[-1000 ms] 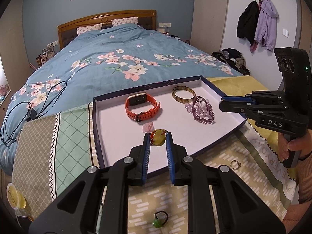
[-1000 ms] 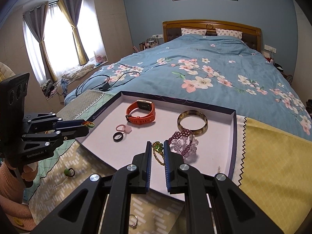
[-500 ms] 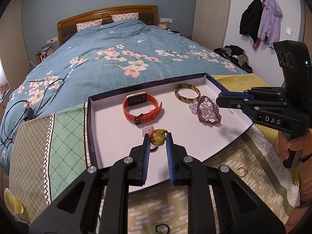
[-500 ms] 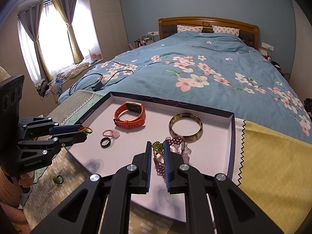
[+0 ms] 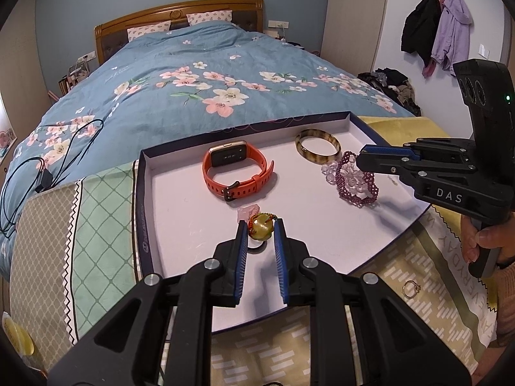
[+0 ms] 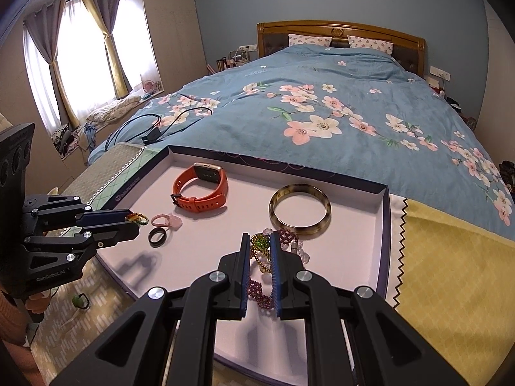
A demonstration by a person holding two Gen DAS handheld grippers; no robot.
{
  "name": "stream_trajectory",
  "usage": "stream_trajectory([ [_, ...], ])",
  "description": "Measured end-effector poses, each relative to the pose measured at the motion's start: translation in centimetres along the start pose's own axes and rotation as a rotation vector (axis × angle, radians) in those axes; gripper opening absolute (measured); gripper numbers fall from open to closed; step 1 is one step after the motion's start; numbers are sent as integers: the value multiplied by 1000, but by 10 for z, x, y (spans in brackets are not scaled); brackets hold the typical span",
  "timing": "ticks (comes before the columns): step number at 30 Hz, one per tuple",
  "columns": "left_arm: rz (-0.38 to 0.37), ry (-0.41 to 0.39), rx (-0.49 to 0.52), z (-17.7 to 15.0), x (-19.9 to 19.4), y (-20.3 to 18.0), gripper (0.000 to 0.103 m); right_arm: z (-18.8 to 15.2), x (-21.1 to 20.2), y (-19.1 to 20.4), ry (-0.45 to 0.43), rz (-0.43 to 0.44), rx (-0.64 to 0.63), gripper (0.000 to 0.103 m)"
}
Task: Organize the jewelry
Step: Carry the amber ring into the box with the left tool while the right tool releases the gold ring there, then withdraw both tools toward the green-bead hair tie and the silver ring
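A shallow white tray (image 5: 180, 212) with a dark rim lies at the foot of the bed. My left gripper (image 5: 260, 225) is shut on a yellow bead ring (image 5: 261, 229) with red-green cord, just above the tray floor by a pink ring (image 6: 165, 220) and a black ring (image 6: 157, 236). My right gripper (image 6: 260, 241) is shut on a green bead bracelet (image 6: 260, 243), held over a purple bead bracelet (image 5: 354, 183). An orange watch (image 5: 236, 169) and a tortoiseshell bangle (image 5: 318, 149) lie further back in the tray.
A gold ring (image 5: 411, 289) lies on the yellow patterned cloth right of the tray. A green ring (image 6: 79, 300) lies on the cloth left of the tray. The blue floral bed (image 5: 206, 80) is behind, with a black cable (image 5: 48, 167) on it.
Both grippers have moved forward over the tray and lower, each still holding its piece. The right gripper now hangs over the purple bracelet.
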State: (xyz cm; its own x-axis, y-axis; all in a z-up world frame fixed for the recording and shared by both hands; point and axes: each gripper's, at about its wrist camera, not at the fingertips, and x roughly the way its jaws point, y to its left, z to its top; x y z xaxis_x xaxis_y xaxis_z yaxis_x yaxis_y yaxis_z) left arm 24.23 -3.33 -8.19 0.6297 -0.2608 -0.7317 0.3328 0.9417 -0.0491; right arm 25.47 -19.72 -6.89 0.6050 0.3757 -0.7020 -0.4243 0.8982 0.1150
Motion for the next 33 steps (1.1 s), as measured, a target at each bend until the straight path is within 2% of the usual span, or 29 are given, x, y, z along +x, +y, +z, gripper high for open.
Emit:
stream_trajectory([
  [17,12,51,-7,3,25,3,17,-1,18,-10,36,-37,28,12],
  [20,12,53,-11,3,26,4,17,-1,15,-12,23,-40,40,17],
  [27,13,12,-19,4,12,6,23,0,2,-15,-10,-38,61,18],
  [33,26,-70,-13,-1,-26,9,32,-3,-17,-12,-39,-19,68,26],
])
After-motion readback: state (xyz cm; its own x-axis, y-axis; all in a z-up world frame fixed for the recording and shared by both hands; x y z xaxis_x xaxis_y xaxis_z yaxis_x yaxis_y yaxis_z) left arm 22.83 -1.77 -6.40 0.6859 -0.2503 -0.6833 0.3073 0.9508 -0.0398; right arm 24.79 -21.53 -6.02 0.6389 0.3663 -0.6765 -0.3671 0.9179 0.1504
